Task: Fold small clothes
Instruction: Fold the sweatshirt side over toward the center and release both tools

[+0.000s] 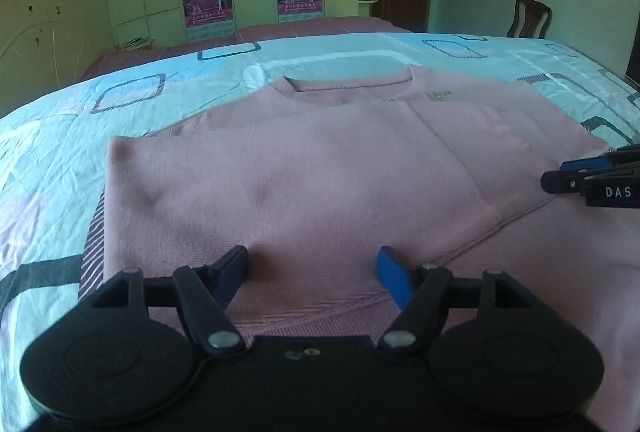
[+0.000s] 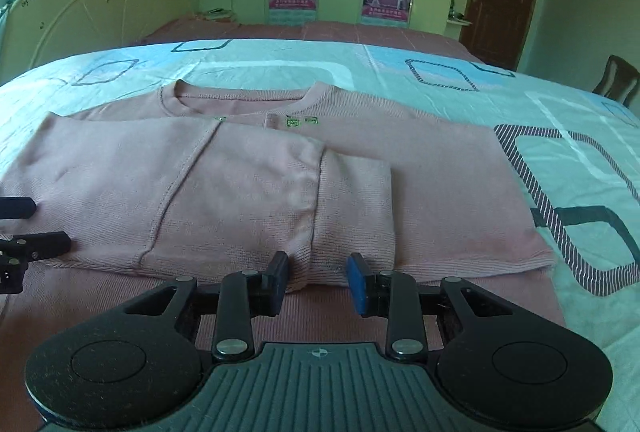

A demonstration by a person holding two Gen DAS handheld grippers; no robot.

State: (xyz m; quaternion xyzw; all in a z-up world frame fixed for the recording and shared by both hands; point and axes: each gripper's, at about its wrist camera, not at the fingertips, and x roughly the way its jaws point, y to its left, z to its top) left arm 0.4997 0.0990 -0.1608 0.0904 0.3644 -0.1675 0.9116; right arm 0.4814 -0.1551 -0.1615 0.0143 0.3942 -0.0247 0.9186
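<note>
I'm holding my left gripper (image 1: 314,272) with its jaws spread wide and nothing between them, hovering low over the near left part of the pink sweater (image 1: 304,176). My right gripper (image 2: 318,282) is doing the same on the other side, jaws moderately apart and empty, just short of the cuff (image 2: 352,216) of the folded-in sleeve.

The sweater is lying flat on the blue patterned bedsheet (image 2: 460,92), collar (image 2: 240,94) pointing away from me. Both sides look tucked in already, sleeves crossing the chest, so I'm guessing the next bit is bringing the bottom up toward the collar.

Tips for doing it cleanly, as far as I can judge: I'm aiming each gripper at the near edge, one per corner, pinching through all the layers so the sleeve doesn't slide out. Lifting both ends level matters, otherwise the knit sags in the middle. It's a soft, thick fabric, so a deep bite should hold better than a fingertip nip.
</note>
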